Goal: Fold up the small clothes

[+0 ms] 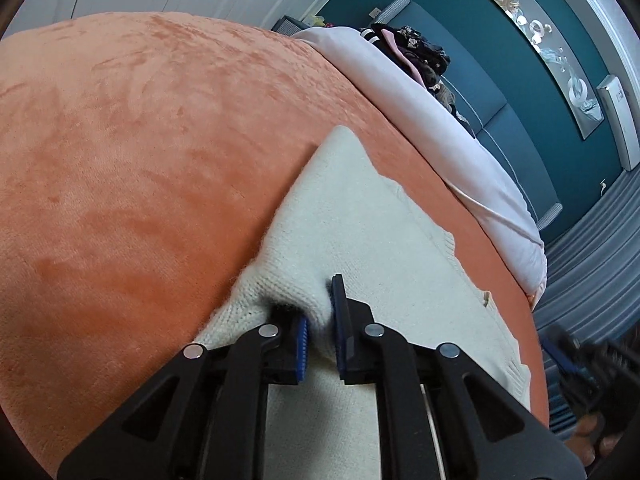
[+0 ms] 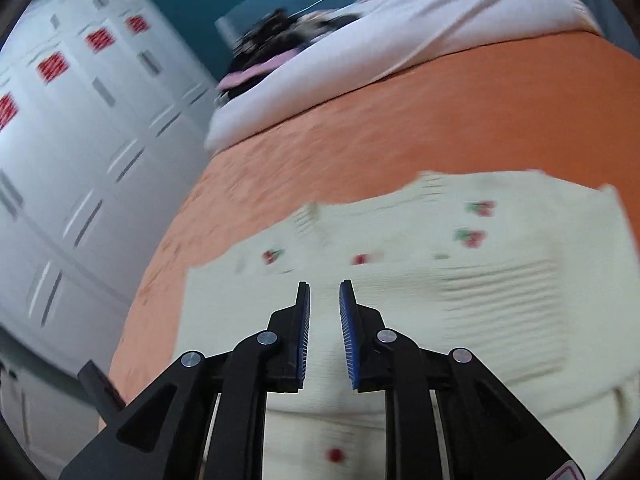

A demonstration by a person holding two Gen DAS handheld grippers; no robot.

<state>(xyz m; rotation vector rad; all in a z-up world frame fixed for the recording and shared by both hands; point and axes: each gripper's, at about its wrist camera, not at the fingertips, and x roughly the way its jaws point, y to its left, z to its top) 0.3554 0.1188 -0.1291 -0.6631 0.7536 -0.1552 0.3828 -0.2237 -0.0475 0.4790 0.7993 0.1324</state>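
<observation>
A small cream knitted cardigan point(image 1: 360, 224) lies on an orange bedspread point(image 1: 140, 140). My left gripper point(image 1: 320, 316) is shut on a bunched fold of its edge, cloth pinched between the blue pads. In the right wrist view the cardigan point(image 2: 500, 280) shows small red cherry motifs and lies spread flat, blurred by motion. My right gripper point(image 2: 324, 300) hovers just above the cardigan with its jaws a little apart and nothing between them. The right gripper also shows dimly at the lower right of the left wrist view point(image 1: 576, 364).
A white duvet point(image 1: 440, 120) lies along the far side of the bed, with a dark heap of clothes point(image 1: 416, 52) beyond it. The teal headboard wall point(image 1: 500, 60) is behind. White wardrobe doors point(image 2: 80, 140) stand left of the bed.
</observation>
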